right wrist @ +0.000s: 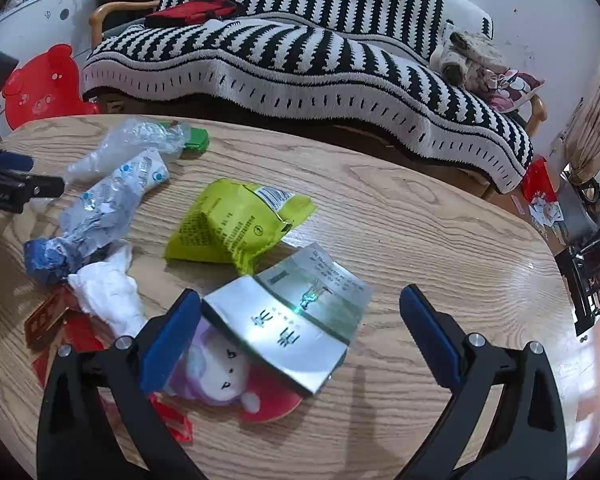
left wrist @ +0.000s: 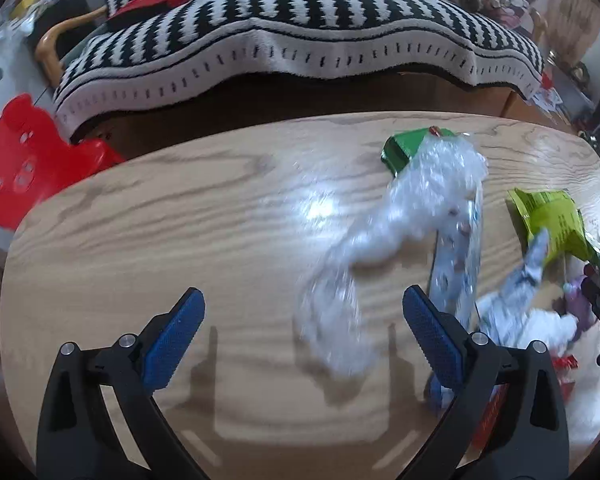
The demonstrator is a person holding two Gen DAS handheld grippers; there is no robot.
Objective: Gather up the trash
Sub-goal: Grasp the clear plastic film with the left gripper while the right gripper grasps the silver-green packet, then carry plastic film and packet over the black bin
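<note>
My left claw (left wrist: 303, 340) is spread wide, the clear crumpled plastic (left wrist: 384, 232) just ahead between its fingers. My right claw (right wrist: 300, 332) is spread too, over the silver packet (right wrist: 284, 332). I worry thin plastic slips free, or the flat packet slides on the surface (right wrist: 440, 216) instead of lifting.

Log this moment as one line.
task: collect trash | left gripper: open, over clear plastic | right gripper: open, over silver wrapper | trash on table, none held
</note>
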